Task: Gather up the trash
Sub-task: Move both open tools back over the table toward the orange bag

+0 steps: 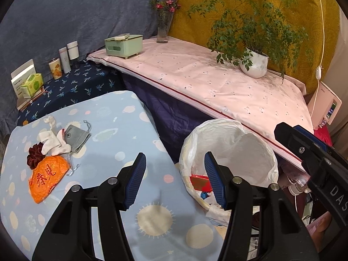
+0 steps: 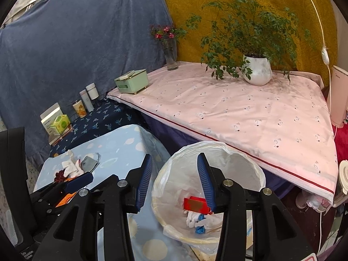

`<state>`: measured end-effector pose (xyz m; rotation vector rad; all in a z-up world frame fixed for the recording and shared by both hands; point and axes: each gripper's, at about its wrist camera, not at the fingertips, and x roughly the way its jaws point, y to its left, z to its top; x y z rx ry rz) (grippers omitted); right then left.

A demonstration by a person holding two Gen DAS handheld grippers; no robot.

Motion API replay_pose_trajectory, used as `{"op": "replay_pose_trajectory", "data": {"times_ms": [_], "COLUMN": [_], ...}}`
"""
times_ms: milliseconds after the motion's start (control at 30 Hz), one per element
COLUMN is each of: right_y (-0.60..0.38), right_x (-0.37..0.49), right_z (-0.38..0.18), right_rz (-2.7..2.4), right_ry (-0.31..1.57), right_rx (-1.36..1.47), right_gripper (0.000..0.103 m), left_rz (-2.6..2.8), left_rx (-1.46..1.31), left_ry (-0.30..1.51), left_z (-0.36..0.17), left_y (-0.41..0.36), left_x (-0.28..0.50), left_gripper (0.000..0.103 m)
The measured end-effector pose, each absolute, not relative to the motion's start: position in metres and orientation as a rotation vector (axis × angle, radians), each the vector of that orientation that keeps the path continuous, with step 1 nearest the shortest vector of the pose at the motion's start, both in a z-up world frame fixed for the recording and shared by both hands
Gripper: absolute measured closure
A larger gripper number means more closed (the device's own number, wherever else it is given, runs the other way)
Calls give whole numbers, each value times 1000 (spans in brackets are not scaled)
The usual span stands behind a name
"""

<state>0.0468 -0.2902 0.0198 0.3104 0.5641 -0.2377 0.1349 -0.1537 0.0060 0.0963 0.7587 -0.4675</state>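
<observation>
A waste bin lined with a white bag (image 1: 230,143) (image 2: 239,169) stands beside the light blue table; it holds a red packet (image 2: 195,204), white tissue and blue wrappers (image 2: 200,229). On the table (image 1: 121,130) lie an orange crumpled bag (image 1: 49,177), white crumpled tissues (image 1: 53,143), a dark red scrunchie (image 1: 34,155) and a grey pouch (image 1: 75,137). My left gripper (image 1: 175,164) is open and empty over the table's right edge. My right gripper (image 2: 175,167) is open and empty above the bin's left rim.
A pink-covered table (image 2: 250,113) carries a potted plant (image 2: 257,69), a flower vase (image 2: 170,56) and a green box (image 2: 131,83). A dark blue shelf (image 1: 71,87) holds bottles and cartons. A white cable (image 2: 325,54) hangs at right.
</observation>
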Motion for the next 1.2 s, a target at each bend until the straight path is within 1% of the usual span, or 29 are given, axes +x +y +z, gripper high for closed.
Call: {"op": "replay_pose_trajectory", "data": {"times_ms": [400,467,533,567,633,1100,1200], "right_y": [-262,-256,-250,-247,-239,-173,-157], "right_x": [54,56,58,59,61,82,89], "right_z": [18,17,16,16,14,4,1], "right_rz": [-204,-195,-187,-183,-171,-77,-56], "right_ry": [583,588,593,594,600,646,658], "right_rx": [288,284,279,277,269,222,212], "right_gripper": [60,59,57,55,55,53,53], "left_rz": [-418,-406,-391,-383,-372,-242,-208], "left_rx": [63,56,48,44,39,-12,-26], "left_ry": [756,757,755,755,759,791,800], "left_z": [6,5,4,3,1,-20,-26], "left_y": [-118,-110,-103,-98,-90,-4,17], "left_x": [139,140,140,141,142,159,164], "left_gripper": [49,48,43,43,43,42,41]}}
